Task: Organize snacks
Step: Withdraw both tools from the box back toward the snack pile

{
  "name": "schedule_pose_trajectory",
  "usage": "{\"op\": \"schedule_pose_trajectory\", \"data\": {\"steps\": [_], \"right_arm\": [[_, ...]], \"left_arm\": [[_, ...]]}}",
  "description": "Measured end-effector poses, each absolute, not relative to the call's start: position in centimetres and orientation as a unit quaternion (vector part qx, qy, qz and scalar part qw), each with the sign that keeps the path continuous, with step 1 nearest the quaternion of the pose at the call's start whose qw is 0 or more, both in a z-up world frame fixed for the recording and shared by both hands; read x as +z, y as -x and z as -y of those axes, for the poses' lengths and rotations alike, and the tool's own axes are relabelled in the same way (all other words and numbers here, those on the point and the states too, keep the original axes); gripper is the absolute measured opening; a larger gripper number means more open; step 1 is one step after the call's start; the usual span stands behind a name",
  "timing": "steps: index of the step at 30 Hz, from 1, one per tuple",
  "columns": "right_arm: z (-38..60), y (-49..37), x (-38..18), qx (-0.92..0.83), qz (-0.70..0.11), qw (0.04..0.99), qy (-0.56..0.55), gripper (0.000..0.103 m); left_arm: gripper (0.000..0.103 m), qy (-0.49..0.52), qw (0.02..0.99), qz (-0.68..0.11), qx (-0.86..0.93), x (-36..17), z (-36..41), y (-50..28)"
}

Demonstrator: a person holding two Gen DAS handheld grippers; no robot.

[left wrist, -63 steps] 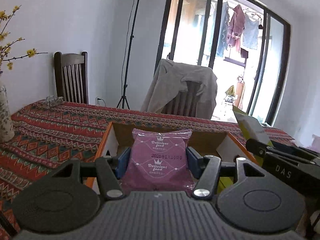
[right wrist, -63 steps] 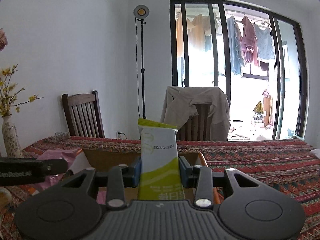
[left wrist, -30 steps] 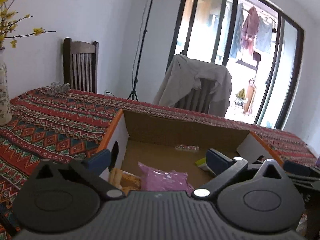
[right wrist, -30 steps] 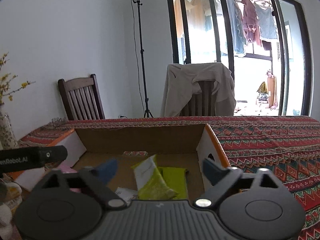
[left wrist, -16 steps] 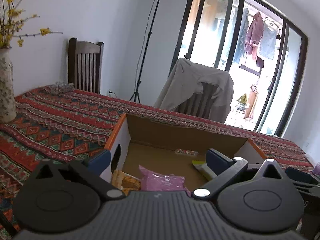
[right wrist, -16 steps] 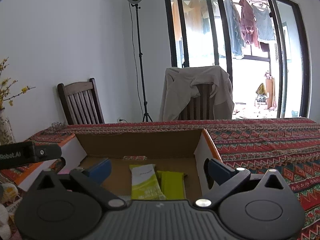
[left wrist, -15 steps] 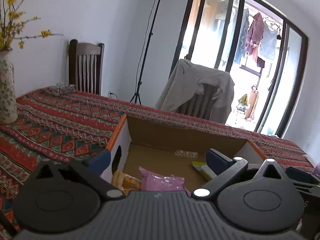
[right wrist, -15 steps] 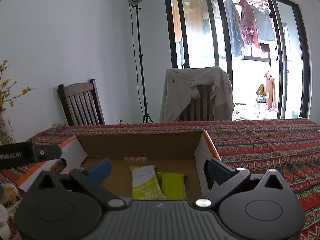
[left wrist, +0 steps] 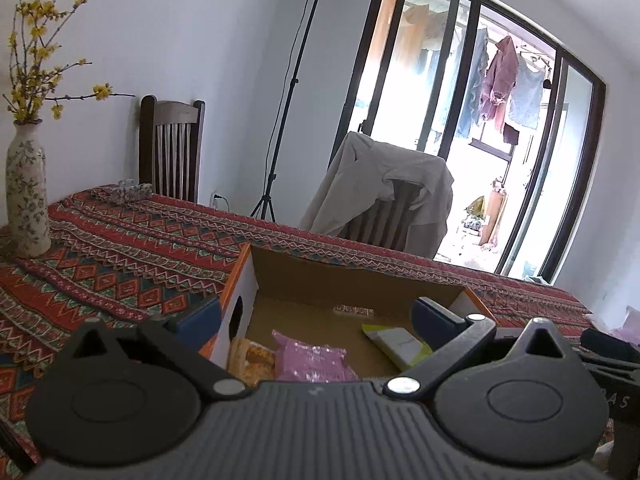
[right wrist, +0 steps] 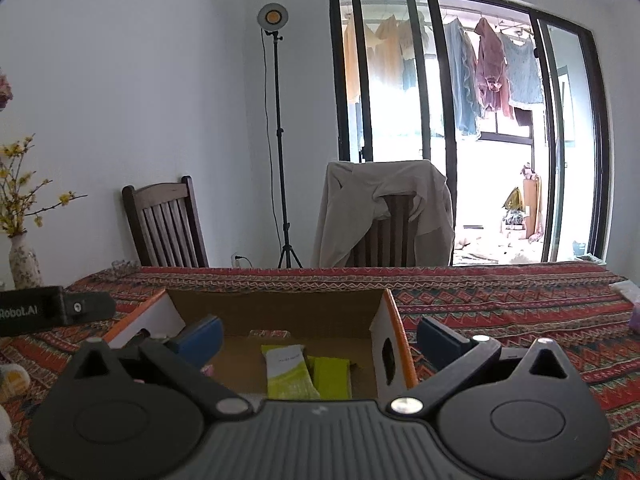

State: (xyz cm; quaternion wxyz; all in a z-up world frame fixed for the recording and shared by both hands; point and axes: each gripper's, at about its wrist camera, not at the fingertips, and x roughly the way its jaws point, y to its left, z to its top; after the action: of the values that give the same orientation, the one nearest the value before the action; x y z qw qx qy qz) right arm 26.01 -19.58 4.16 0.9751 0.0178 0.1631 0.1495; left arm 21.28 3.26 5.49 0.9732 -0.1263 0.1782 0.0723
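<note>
Cardboard box (left wrist: 344,280) near edge hidden; left gripper (left wrist: 316,320), right gripper (right wrist: 318,334) fingers wide, empty.

One cardboard box (left wrist: 256,280) sits here, holding one pink packet (left wrist: 312,362), two green packets (right wrist: 290,370) side by side, and one orange-brown snack (left wrist: 250,360) (partly hidden). Behind the box: two chairs (right wrist: 164,224), one vase (left wrist: 26,196), one lamp stand (right wrist: 278,136).
</note>
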Motion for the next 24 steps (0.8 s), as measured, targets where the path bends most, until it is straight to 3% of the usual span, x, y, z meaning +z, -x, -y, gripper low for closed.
{"op": "schedule_pose_trajectory", "data": {"steps": [11,24], "right_arm": [[21.5,-20.7,4.3,0.144,-0.167,0.975,-0.005,0.103],[24.7,-16.1,0.2,0.13,-0.217,0.968,0.0,0.103]], "left_arm": [[0.103,0.118,0.976,-0.17,0.065,5.4,-3.3,-15.3],[0.103,0.109,0.973,-0.192,0.073,2.1,-4.5,-10.1]]}}
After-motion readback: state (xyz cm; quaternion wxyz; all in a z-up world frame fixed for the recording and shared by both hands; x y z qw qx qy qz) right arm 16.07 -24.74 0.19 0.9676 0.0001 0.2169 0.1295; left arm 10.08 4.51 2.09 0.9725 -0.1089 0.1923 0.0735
